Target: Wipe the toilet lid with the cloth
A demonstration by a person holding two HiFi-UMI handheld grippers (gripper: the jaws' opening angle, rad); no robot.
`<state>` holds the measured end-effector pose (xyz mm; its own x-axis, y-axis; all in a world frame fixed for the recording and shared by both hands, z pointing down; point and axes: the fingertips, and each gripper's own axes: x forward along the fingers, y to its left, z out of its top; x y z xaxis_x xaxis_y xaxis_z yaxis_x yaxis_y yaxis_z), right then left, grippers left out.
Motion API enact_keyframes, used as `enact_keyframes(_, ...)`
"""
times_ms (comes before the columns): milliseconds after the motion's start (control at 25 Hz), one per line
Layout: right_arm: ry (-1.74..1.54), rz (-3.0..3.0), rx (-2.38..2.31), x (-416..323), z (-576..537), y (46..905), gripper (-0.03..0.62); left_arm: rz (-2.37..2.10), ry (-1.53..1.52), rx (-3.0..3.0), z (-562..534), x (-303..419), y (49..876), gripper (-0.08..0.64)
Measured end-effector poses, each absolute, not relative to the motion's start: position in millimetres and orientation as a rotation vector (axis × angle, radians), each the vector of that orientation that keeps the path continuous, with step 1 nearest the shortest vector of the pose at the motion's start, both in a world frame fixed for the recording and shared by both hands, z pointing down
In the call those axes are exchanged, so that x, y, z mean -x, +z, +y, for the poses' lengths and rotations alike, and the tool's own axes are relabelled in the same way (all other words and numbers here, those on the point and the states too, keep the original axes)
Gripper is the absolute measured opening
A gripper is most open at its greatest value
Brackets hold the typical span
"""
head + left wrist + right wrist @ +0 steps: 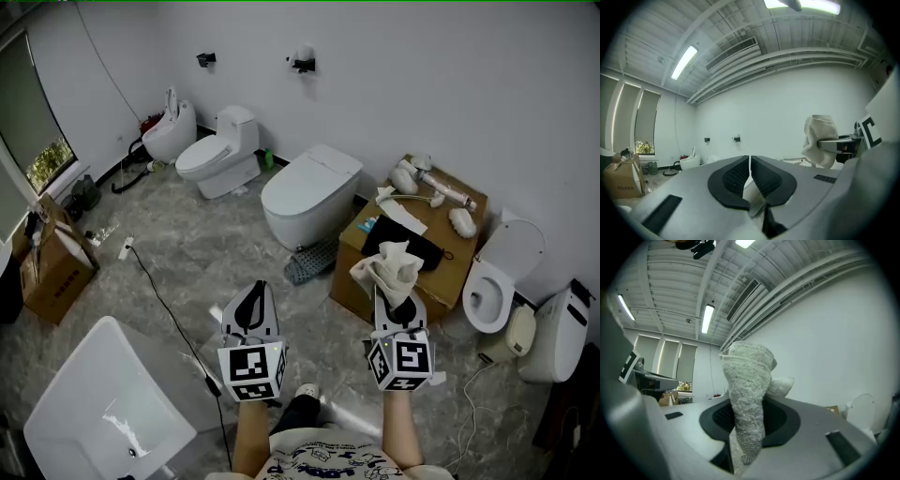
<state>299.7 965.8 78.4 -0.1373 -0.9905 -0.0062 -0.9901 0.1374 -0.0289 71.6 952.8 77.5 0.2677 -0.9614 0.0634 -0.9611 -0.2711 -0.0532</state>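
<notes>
Head view: cloth (392,265) gripped, toilet lid (314,173) waiting

Right tool (396,292) is clamped on the cloth, light, floppy towelling bunched above its jaws; a bunched fold looks the safest hold. Left tool (251,302) is closed, empty. The toilet lid lies well ahead.

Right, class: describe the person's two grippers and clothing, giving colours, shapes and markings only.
Both the left gripper and the right gripper have pale grey bodies tapering to two jaws lined with black textured pads. Each carries a white cube with black square markers. The person wears a pale shirt with dark print.
</notes>
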Motion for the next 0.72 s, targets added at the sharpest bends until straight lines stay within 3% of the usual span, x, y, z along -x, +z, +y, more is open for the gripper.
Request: enact_keyframes(720,-0.051,2.323,2.06,-284.1,897.3,81.2,0.112,1.895,-0.134,2.514,877.1,-47.9,79.7,0.015)
